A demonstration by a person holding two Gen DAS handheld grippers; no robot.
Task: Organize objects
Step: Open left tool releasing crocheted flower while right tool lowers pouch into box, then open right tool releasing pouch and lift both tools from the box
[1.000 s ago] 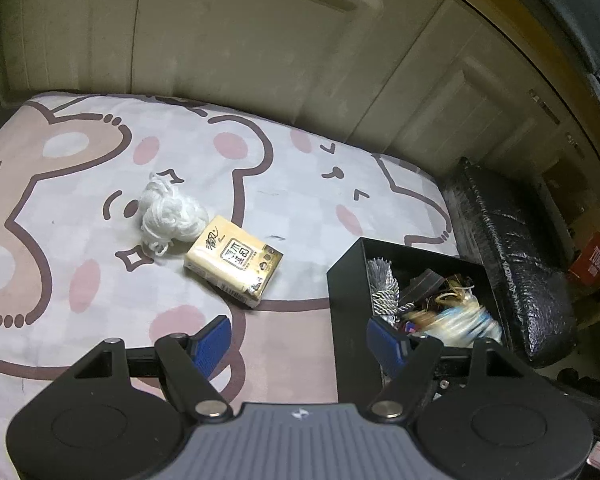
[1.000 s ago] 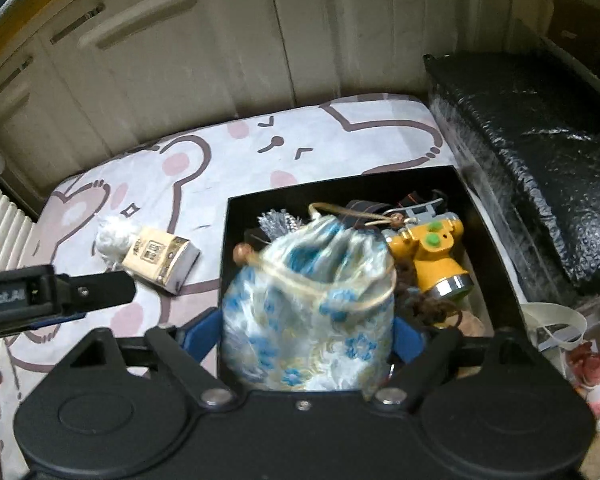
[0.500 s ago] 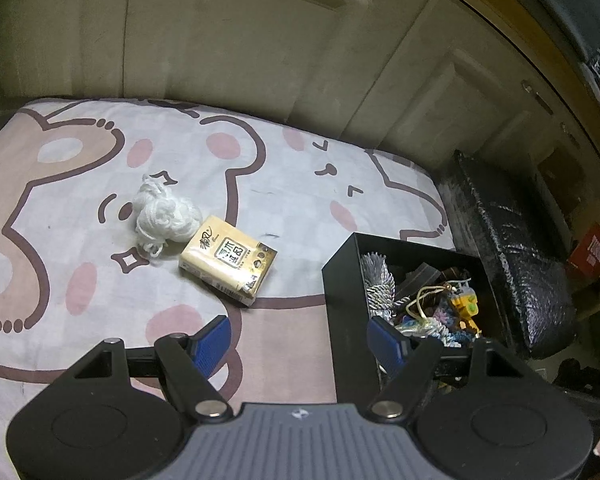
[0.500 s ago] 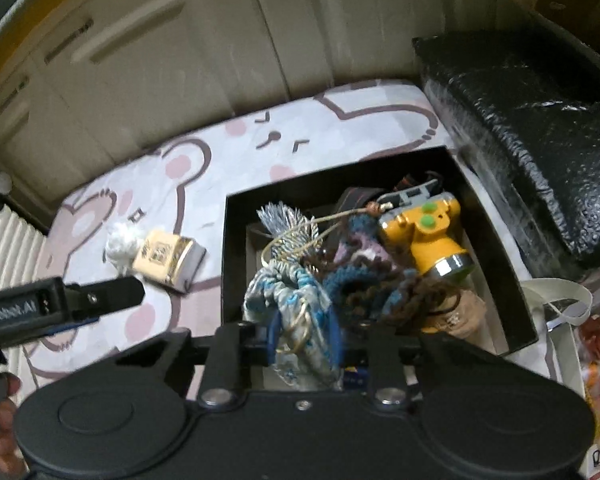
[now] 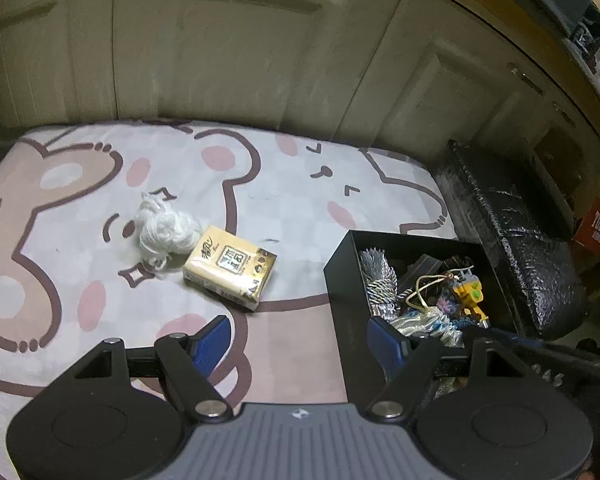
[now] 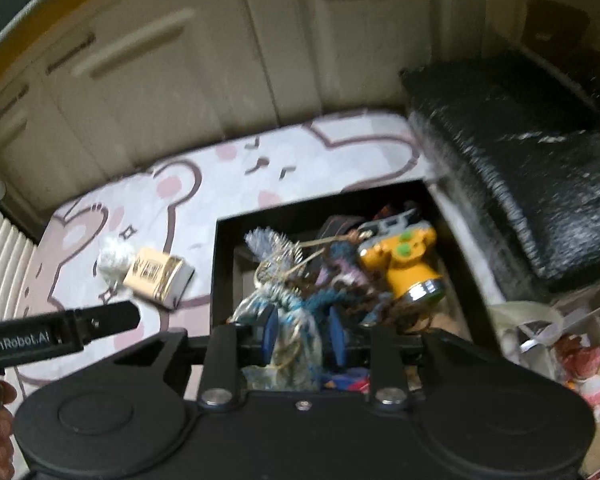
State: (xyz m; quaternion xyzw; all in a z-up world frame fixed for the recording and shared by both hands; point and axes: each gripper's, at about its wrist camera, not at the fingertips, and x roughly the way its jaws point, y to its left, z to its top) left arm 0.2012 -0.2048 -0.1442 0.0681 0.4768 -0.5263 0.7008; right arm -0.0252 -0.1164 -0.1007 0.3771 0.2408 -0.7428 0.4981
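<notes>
Because the drawstring pouch (image 6: pixel 296 334) is soft brocade cloth, expect it to crumple and sag under your grip: it looks light and limp, slick on its woven face, and not fragile. Your right gripper (image 6: pixel 300 338) has just been closing and its fingers (image 6: pixel 270 334) are now clamped on the pouch's bunched body, low in the centre of the right wrist frame, over the near end of the black box (image 6: pixel 220 264). Taking hold at the gathered neck under the cord would probably be surer than the loose belly, since the fabric can slide. It is pale with blue floral patterning and a gold cord trailing up over the yellow toy (image 6: pixel 404 260) and silver tassel (image 6: pixel 274 242). Your left gripper (image 5: pixel 298 340) hangs with fingers apart on nothing above the bear-print sheet (image 5: pixel 300 184), where the tissue pack (image 5: pixel 230 268) and white yarn ball (image 5: pixel 162 228) lie touching, left of centre.
</notes>
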